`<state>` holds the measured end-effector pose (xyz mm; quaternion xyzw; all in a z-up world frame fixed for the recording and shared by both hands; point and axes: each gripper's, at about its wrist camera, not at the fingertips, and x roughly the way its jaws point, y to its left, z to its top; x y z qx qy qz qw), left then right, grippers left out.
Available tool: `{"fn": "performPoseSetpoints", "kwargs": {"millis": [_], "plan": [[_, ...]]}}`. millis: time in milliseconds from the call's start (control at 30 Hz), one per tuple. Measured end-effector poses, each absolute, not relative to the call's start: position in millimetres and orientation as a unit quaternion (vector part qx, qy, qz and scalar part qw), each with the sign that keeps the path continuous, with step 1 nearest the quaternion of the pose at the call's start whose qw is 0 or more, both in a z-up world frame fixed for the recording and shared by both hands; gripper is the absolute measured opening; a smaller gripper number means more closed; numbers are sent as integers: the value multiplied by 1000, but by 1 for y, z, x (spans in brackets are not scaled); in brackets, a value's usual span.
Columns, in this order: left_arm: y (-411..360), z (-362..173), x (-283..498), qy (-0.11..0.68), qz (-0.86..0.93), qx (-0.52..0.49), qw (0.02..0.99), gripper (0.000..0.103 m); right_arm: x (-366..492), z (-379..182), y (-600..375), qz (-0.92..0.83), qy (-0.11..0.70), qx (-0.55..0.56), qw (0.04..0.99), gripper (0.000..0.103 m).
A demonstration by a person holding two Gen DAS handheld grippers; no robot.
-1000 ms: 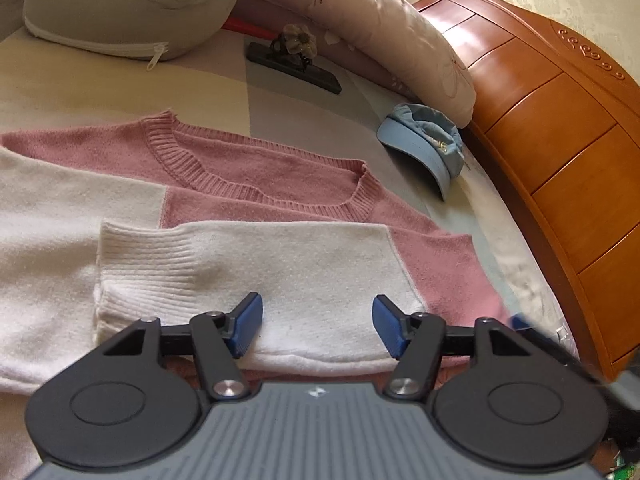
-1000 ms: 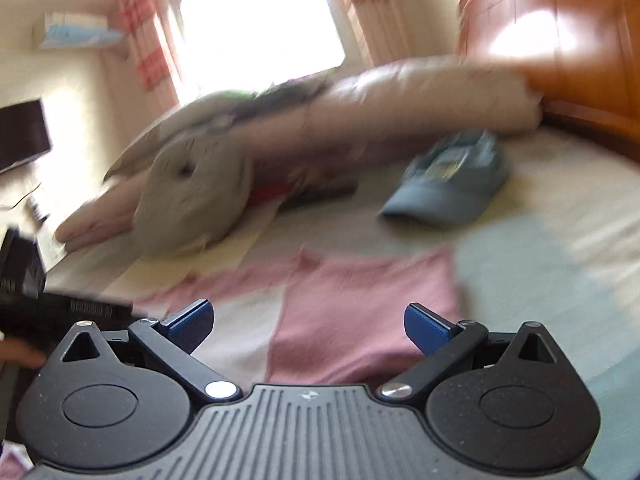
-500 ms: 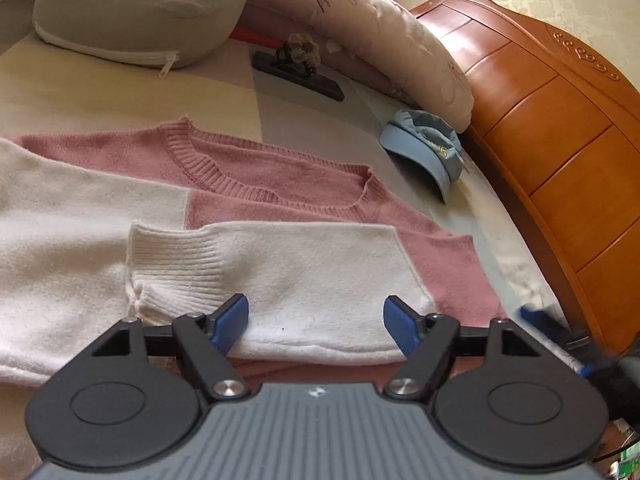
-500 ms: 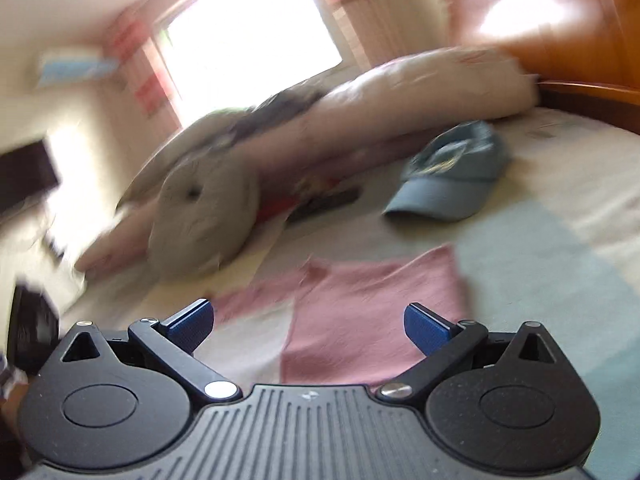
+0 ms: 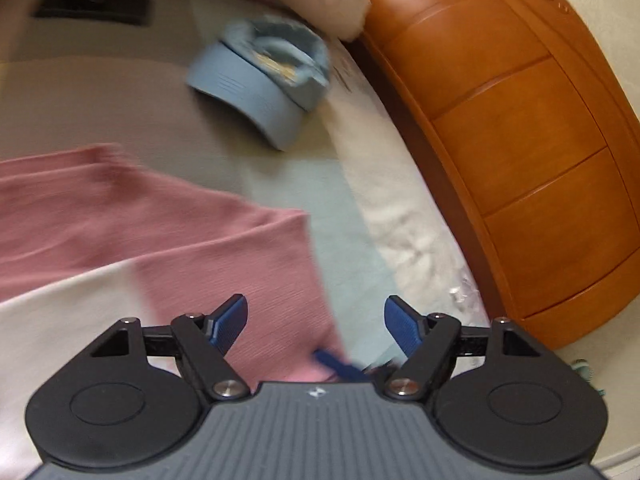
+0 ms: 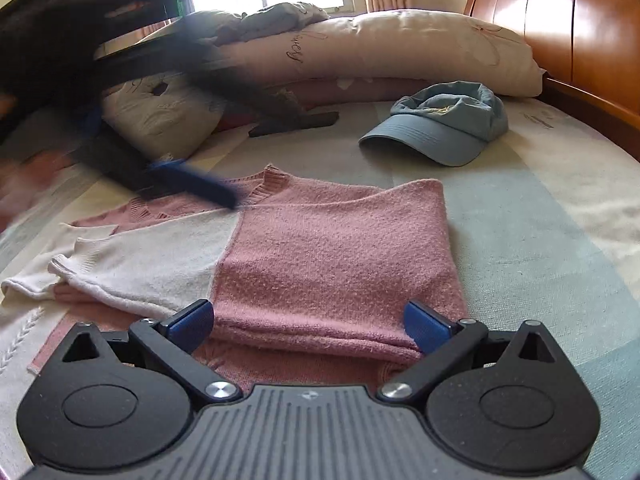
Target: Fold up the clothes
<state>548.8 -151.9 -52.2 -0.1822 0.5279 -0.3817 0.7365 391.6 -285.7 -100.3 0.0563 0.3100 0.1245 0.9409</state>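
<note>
Sweater (image 5: 168, 236), pink and white, lay blurred on the bed (image 5: 352, 216) in the left wrist view, its pink edge below the left gripper (image 5: 316, 322), whose fingers were spread with nothing between them. A blue cap (image 5: 260, 80) sat beyond, near the headboard (image 5: 520, 120).

In the right wrist view the sweater (image 6: 320, 256) lay partly folded, sleeve across its front. The right gripper (image 6: 310, 326) was spread wide at the near folded edge, gripping nothing. The left gripper (image 6: 192, 184) showed as a dark blur over the collar.
</note>
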Motion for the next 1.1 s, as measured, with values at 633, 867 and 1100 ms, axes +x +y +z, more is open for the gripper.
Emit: {"fn": "performPoseSetpoints", "kwargs": {"millis": [633,867,1100], "plan": [[-154,-49,538,503,-289,-122,806,76,390,-93,-288,133,317,61,937,103],[-54,5,457,477,-240,-63,843,79,354,-54,-276,156,292,87,940,103],[28,28,374,463,-197,-12,864,84,273,-33,-238,141,302,2,943,103]]}}
